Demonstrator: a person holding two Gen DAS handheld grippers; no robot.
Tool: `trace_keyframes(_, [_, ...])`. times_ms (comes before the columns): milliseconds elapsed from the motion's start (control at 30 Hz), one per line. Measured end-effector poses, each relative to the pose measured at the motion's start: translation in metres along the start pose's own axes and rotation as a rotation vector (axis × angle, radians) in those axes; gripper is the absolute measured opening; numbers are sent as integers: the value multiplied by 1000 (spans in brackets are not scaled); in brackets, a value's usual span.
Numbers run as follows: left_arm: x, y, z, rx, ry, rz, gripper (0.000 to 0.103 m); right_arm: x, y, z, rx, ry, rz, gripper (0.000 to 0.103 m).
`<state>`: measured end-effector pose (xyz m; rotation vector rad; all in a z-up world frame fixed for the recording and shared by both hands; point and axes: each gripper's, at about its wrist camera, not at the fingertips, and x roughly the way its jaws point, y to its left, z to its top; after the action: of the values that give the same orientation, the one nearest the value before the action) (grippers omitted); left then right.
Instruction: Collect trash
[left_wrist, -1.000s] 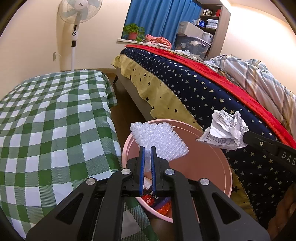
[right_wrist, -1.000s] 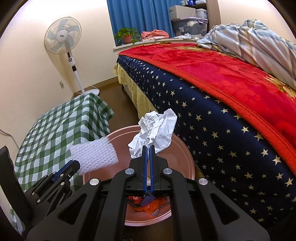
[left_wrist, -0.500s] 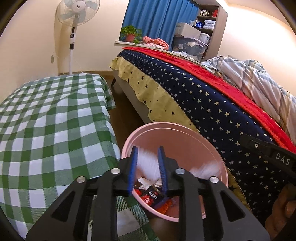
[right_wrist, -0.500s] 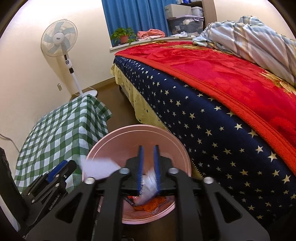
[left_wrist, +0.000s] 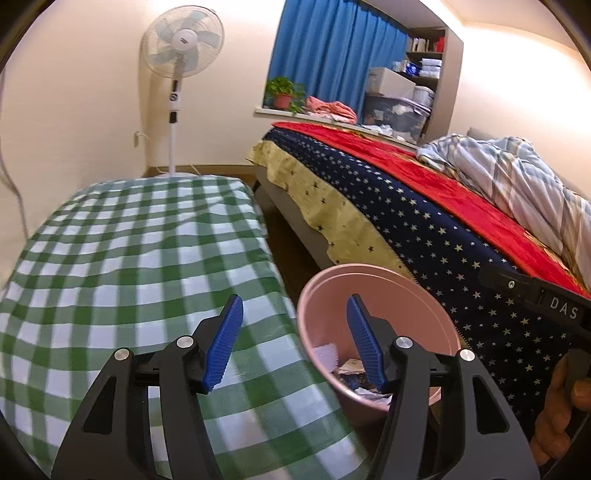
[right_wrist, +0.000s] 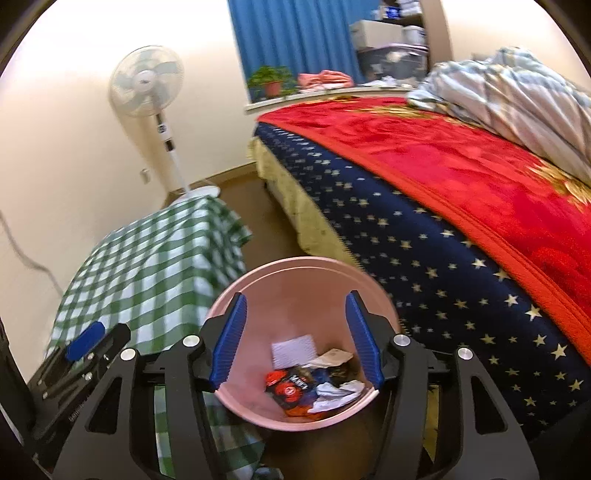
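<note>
Over the pink bin (right_wrist: 255, 284), wedged between the checked table (right_wrist: 147, 258) on the left and the bed (right_wrist: 424, 236) on the right, I hold my right gripper (right_wrist: 295, 336) spread wide and empty, so anything let go lands inside. The trash (right_wrist: 314, 384) lies at the bin's bottom. My left gripper (left_wrist: 293, 338) is spread too, nearer the table's edge.

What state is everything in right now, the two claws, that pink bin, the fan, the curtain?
Left gripper: open, holding nothing.
Right gripper: open, holding nothing, above the bin.
Pink bin: upright, uncovered, trash at the bottom.
Bubble wrap: lying inside the bin.
Fan: upright; running or not, cannot tell.
Blue curtain: drawn shut.
</note>
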<state>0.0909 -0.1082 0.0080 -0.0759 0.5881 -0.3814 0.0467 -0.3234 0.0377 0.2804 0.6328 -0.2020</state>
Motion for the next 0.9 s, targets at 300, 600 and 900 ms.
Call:
trace_keyframes(300, [-62, 31, -8, -24, -13, 79, 70, -23, 33, -11, -95, 2, 98, 93])
trace_keyframes(600, [-126, 44, -30, -27, -26, 169, 95, -50, 60, -37, -167, 2, 138, 98])
trace_keyframes(900, [-158, 53, -50, -64, -52, 283, 95, -68, 81, -60, -223, -18, 136, 98])
